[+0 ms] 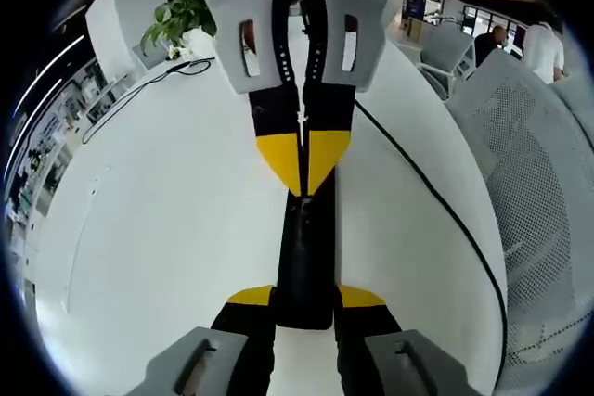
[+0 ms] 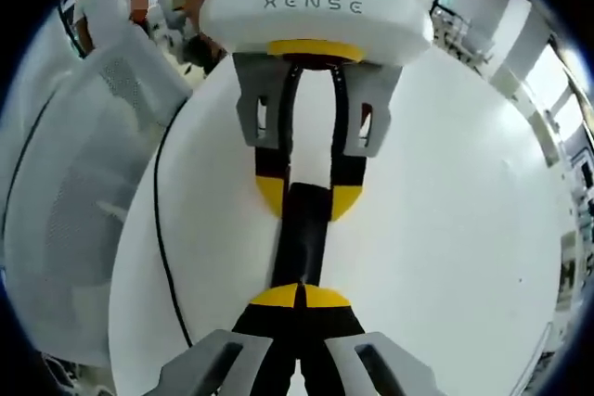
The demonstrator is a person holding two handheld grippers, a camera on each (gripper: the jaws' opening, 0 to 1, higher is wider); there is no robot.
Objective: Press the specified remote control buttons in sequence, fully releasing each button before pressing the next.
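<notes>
White table [image 1: 167, 220] supports a black remote control [image 1: 304, 266]. Left gripper [image 1: 306, 301] clamps the remote's near end; right gripper [image 1: 303, 169], tips pressed together, touches its far end. Black cable [image 1: 436, 201] runs alongside.

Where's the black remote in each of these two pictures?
Left gripper view: remote runs up the centre, its near end between the left gripper jaws, the right gripper at its far end.
Right gripper view: remote at centre, right gripper below, left gripper above.
Shared landmark: black cable, right of the remote there; cable left of it here.
</notes>
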